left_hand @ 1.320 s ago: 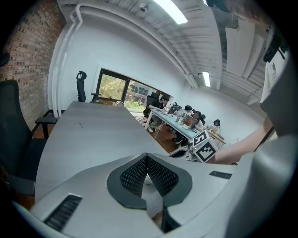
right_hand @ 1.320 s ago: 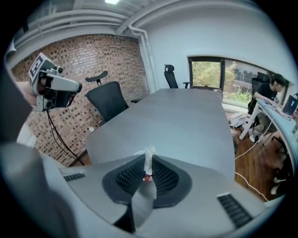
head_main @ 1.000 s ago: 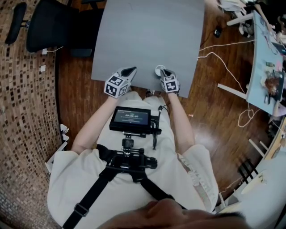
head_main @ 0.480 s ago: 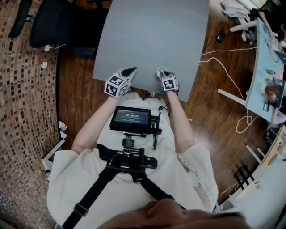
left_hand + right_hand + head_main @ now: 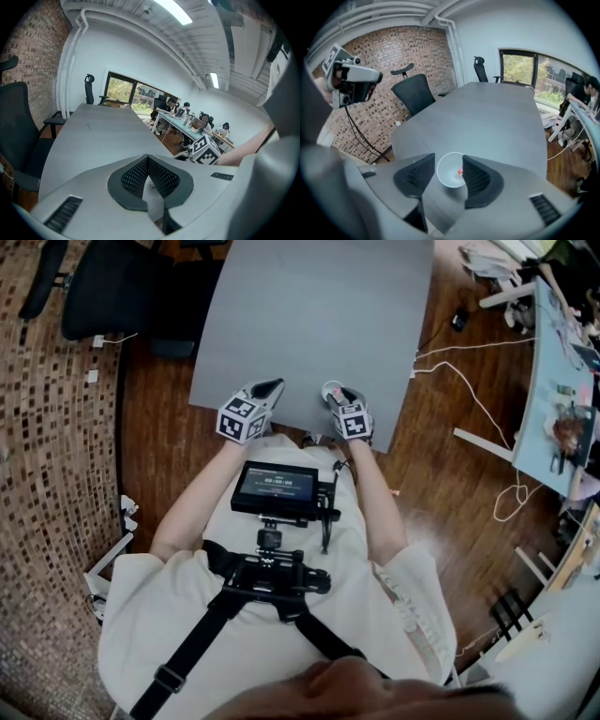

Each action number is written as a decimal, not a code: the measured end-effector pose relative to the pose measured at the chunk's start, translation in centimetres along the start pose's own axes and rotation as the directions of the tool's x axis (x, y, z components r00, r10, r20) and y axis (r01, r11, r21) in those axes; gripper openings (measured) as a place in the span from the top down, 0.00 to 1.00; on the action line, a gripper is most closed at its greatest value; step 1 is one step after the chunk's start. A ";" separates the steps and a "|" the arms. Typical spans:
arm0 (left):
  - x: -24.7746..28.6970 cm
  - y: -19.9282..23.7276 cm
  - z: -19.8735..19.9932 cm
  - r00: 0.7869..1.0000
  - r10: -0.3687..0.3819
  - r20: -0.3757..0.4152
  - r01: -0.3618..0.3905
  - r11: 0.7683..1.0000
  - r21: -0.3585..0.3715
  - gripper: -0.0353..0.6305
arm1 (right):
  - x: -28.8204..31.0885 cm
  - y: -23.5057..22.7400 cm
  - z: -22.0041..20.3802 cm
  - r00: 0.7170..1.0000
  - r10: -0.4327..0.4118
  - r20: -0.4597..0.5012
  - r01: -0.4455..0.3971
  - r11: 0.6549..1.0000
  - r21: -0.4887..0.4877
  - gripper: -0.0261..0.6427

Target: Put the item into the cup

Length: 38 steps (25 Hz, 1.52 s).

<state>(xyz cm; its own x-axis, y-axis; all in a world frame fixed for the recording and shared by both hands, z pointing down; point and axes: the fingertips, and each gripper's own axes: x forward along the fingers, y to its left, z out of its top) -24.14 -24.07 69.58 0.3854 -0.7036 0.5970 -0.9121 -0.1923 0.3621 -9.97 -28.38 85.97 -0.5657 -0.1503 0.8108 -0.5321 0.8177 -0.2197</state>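
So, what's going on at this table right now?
A person sits at a grey table with a handheld gripper in each hand. The right gripper hangs over a white cup. Its jaws have just been opening and press on nothing, and the cup shows between them. A small red item lies inside the cup. The left gripper is shut and idle.

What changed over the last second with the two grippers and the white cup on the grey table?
The right gripper has just been opening its jaws over the white round cup. The small red-and-white item lies inside it, apparently just let go. The left gripper, shut, the cup and the grey table stayed as they were.
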 end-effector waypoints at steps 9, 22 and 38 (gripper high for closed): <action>-1.0 -2.0 -0.5 0.999 0.048 0.026 -0.047 0.999 -0.018 0.95 | -6.3 0.7 2.6 0.981 0.043 0.192 -0.047 0.999 0.016 0.63; -2.6 -3.1 -0.4 0.997 -0.021 0.077 0.020 1.000 0.012 0.95 | -16.0 2.8 6.4 0.888 -0.008 0.460 0.000 1.000 0.018 0.63; -10.1 -5.7 -2.7 0.953 -0.273 0.135 0.260 0.960 0.105 0.95 | -24.0 8.0 -0.3 0.826 -0.293 0.482 0.214 0.954 0.212 0.65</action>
<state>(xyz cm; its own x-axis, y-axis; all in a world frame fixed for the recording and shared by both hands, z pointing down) -22.47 -14.02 63.37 0.5972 -0.7098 0.3735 -0.7898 -0.4393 0.4281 -0.48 -18.02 64.91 -0.6150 -0.6311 0.4728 -0.7621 0.6297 -0.1507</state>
